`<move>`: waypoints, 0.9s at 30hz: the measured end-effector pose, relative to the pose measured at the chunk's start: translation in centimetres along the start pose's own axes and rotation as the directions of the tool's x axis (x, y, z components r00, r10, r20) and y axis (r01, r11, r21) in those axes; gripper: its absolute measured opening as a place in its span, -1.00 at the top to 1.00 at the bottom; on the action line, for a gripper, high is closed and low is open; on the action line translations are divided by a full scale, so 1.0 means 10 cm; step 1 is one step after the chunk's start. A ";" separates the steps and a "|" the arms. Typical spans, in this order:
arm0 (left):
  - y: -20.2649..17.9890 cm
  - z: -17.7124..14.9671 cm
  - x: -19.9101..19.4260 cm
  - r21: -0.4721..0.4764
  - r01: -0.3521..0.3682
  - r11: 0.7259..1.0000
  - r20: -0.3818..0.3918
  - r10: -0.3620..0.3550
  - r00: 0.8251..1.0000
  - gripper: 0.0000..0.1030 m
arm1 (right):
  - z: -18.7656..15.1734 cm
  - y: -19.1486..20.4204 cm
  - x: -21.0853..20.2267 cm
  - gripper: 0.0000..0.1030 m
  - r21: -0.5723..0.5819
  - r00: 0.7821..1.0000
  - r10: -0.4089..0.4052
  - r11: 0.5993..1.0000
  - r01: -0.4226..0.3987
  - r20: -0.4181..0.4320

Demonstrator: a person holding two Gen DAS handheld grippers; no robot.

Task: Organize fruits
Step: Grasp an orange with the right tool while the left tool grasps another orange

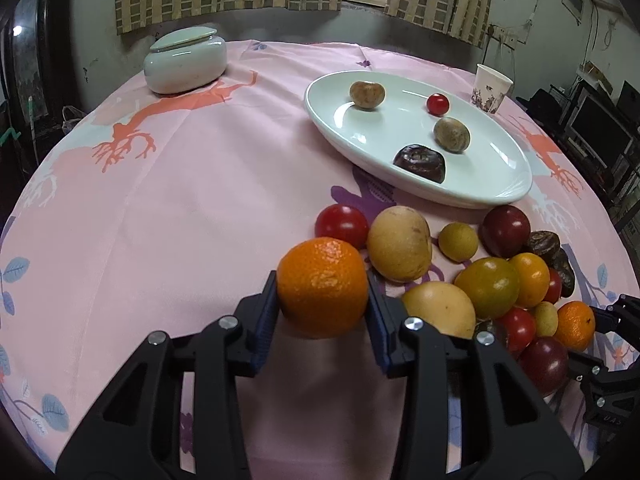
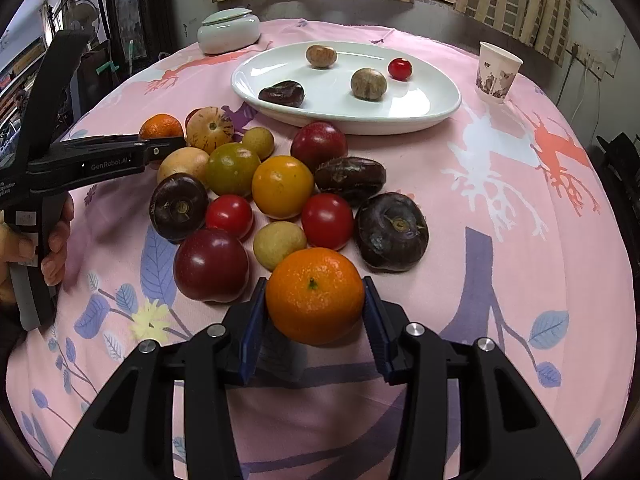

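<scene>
Lidded jar (image 1: 185,60): pale green, far left of the pink tablecloth (image 1: 168,208), lid sitting slightly askew
Left gripper (image 1: 322,300): both blue pads (image 1: 267,320) pressed against the sides of a mandarin; fingers clamped on it; no earlier frame to compare
Left mandarin (image 1: 322,286): held between the left pads, at the left edge of the fruit pile, just in front of a red tomato (image 1: 341,225)
Left hand (image 2: 56,240): seen in the right wrist view, fingers wrapped round the black handle of the left tool
Fruit pile (image 2: 282,186): loose cluster on the cloth between the two grippers and in front of the plate; tomatoes, yellow and green-orange round fruits, dark purple fruits, two dark water chestnuts, many touching
White oval plate (image 1: 472,184): behind the pile, right of centre; carries two brown round fruits, one dark chestnut-like piece (image 1: 420,162) and one small red tomato (image 1: 437,104), all apart from each other
Right gripper (image 2: 315,312): pads closed against a second mandarin, gripping it
Right mandarin (image 2: 315,294): at the near edge of the pile, stem end facing the camera, next to a dark red fruit (image 2: 211,266)
Paper cup (image 2: 498,73): upright, far right, beyond the plate, well apart from the fruit
</scene>
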State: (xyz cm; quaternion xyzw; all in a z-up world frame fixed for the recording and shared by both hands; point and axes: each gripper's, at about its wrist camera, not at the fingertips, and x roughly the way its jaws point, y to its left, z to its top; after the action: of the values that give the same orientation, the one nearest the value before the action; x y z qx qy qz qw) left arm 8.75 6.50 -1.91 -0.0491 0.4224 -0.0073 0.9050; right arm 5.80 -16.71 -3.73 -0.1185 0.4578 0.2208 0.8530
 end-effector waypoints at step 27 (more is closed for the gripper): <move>-0.55 0.33 -0.60 0.106 0.063 0.992 0.031 -0.067 0.997 0.20 | 0.30 -0.15 -0.58 0.11 0.050 0.980 -0.028 0.999 0.019 0.195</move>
State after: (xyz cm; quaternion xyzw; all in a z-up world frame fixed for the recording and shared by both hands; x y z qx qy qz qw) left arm 7.57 1.68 5.29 -0.0154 0.4039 -0.0582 0.9128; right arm 5.91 -18.37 2.73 -0.0812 0.3753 0.2103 0.8991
